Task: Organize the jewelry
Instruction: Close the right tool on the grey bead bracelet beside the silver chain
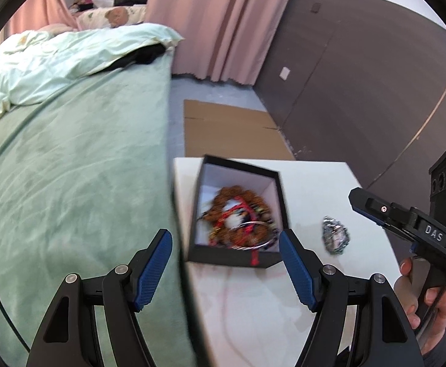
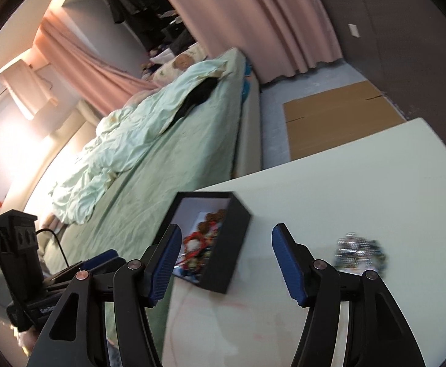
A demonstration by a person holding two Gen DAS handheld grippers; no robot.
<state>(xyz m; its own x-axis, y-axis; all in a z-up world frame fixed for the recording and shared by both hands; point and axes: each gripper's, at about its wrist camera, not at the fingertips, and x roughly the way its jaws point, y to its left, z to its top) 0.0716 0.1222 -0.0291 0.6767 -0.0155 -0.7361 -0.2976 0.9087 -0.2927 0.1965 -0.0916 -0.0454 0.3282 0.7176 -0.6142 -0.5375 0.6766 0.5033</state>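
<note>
A black open box stands on the white table and holds brown bead bracelets, red cords and a silver bangle. It also shows in the right wrist view. A silvery jewelry piece lies on the table right of the box, also in the right wrist view. My left gripper is open and empty, just before the box's near edge. My right gripper is open and empty above the table between box and silvery piece; it shows at the right in the left wrist view.
A bed with a green sheet and a pale duvet lies directly left of the table. Flat cardboard lies on the floor beyond the table. Pink curtains and a dark wall stand behind.
</note>
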